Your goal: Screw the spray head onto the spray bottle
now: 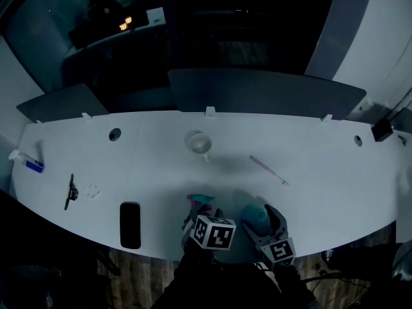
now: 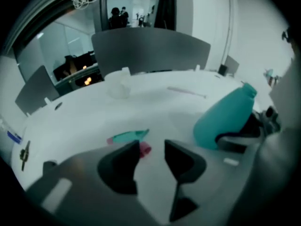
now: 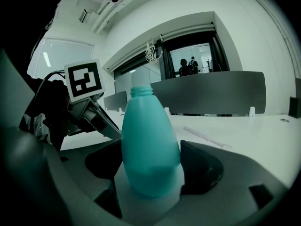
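The teal spray bottle (image 3: 150, 149) has an open neck and no head on it. It stands between the jaws of my right gripper (image 3: 151, 160), which is shut on its lower body. In the left gripper view the bottle (image 2: 225, 117) leans at the right. In the head view it (image 1: 255, 216) is near the table's front edge. The teal and pink spray head (image 2: 128, 137) lies on the table just beyond my left gripper (image 2: 151, 146). That gripper's jaws stand apart with nothing pressed between them, and the pink end sits by the left jaw's tip. The head view shows the spray head (image 1: 201, 203) just left of the bottle.
On the white table (image 1: 309, 192) are a white funnel-like cup (image 1: 199, 143), a thin white tube (image 1: 268, 170), a black phone (image 1: 130, 224), a small black tool (image 1: 69, 192) and a small blue-labelled bottle (image 1: 29, 163). Grey divider panels (image 1: 264, 92) stand along the back edge.
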`<state>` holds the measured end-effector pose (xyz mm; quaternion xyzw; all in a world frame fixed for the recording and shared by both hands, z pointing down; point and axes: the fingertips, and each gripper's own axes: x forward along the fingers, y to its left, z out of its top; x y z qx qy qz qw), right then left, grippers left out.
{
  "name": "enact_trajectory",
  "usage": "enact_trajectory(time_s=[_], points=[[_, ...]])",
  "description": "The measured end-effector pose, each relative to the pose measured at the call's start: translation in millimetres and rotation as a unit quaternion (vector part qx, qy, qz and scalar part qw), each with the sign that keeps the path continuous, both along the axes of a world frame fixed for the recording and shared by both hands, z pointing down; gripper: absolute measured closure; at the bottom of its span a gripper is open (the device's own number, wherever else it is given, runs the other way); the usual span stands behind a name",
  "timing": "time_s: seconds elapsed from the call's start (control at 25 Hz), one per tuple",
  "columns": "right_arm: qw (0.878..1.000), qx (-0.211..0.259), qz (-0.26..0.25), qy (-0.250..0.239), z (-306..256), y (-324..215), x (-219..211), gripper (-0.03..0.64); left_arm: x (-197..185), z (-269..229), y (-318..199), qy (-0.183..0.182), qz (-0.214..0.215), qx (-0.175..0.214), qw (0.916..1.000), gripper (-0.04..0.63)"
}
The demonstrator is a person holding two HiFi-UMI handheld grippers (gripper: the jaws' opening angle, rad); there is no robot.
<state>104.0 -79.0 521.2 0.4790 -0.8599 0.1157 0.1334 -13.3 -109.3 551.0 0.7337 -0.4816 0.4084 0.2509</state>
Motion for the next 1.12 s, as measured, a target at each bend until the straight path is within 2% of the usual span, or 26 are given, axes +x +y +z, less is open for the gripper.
enact_trajectory(time_s=[0.16, 0.28, 0.36, 0.52, 0.6, 0.64, 0.68, 0.72, 0.76, 0.88, 1.04, 1.12], points=[[1.000, -0.001, 0.001, -0.003, 0, 0, 0, 0.250, -10, 11, -5, -0.020, -0.006, -0.011, 0.9997, 0.423], [1.000, -0.001, 0.000, -0.006, -1, 0, 1, 0.250, -19, 23, 1, -0.020, 0.000, -0.032, 0.9993, 0.425], [1.000, -0.001, -0.002, -0.005, -1, 0, 1, 0.250, -26, 28, 8, -0.023, 0.026, -0.044, 0.9984, 0.427], [1.000, -0.002, -0.004, -0.006, -1, 0, 1, 0.250, -50, 29, 14, -0.068, 0.097, -0.039, 0.9922, 0.459], [1.000, -0.003, -0.004, -0.006, -1, -1, 1, 0.250, -54, 24, 14, -0.049, 0.114, -0.039, 0.9914, 0.454], [1.000, -0.003, -0.004, -0.006, 0, -1, 1, 0.250, -51, 20, 14, -0.029, 0.121, -0.040, 0.9914, 0.430], [1.000, -0.003, -0.004, -0.006, 0, -1, 1, 0.250, -47, 15, 13, -0.013, 0.131, -0.038, 0.9906, 0.372], [1.000, -0.003, -0.005, -0.005, 1, -1, 1, 0.250, -42, 11, 12, -0.004, 0.146, -0.033, 0.9887, 0.331], [1.000, -0.003, -0.005, -0.005, 1, -1, 1, 0.250, -37, 9, 11, -0.006, 0.165, -0.025, 0.9860, 0.322], [1.000, -0.004, -0.006, -0.003, 0, -1, -1, 0.250, -26, 8, 6, -0.036, 0.212, -0.011, 0.9765, 0.301], [1.000, -0.004, -0.007, 0.001, -1, -1, -1, 0.250, -20, 21, 5, -0.090, 0.245, -0.038, 0.9647, 0.305], [1.000, -0.003, -0.006, 0.002, -1, -1, -1, 0.250, -23, 24, 1, -0.130, 0.251, -0.035, 0.9586, 0.384]])
